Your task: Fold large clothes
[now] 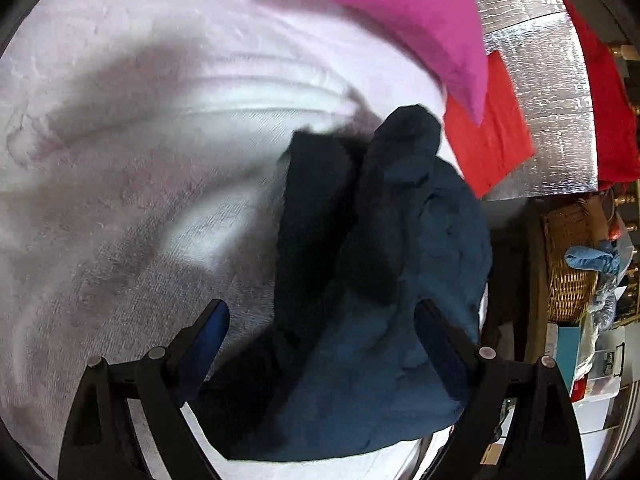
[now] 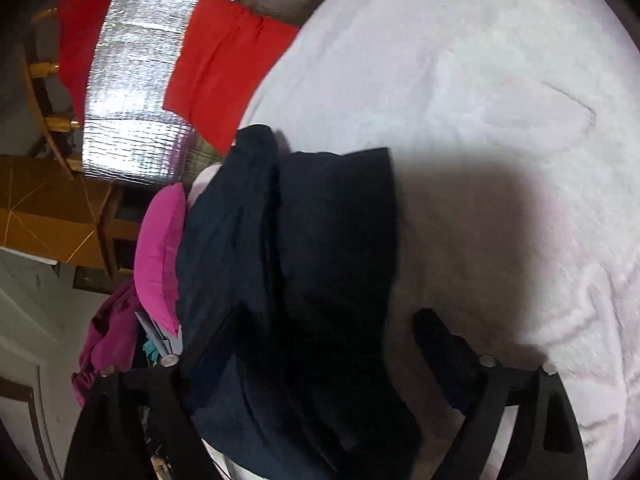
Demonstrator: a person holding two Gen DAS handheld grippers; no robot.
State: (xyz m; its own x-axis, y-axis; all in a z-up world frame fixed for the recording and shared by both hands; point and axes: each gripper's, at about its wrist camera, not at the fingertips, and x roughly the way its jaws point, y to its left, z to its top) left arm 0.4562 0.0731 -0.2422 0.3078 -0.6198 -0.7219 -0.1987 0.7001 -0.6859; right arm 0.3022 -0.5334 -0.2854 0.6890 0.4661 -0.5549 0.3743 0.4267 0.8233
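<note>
The dark blue garment (image 1: 360, 280) lies bunched in thick soft folds on a pale pink towel-like cloth (image 1: 120, 160) that covers the near surface; what lies under that cloth cannot be made out. The garment's near end runs out of both pictures, so its full shape is hidden, and its deepest folds are nearly black in shadow. In the right wrist view part of it drapes over the left finger of the right tongs (image 2: 304, 344), hiding that fingertip.

The pale cloth has a nubby, ridged weave with a raised seam. Far right in the left wrist view, a flat bright pink piece (image 1: 400, 12) overlaps a red folded piece (image 1: 492, 136), which rests on a crinkled silver foil sheet (image 1: 552, 80). A woven basket (image 1: 568, 264) stands at the right edge, its contents unclear.

The left tongs (image 1: 320, 320) stand wide apart, the garment between the fingers but not pinched. The right tongs are also spread wide, gripping nothing.
</note>
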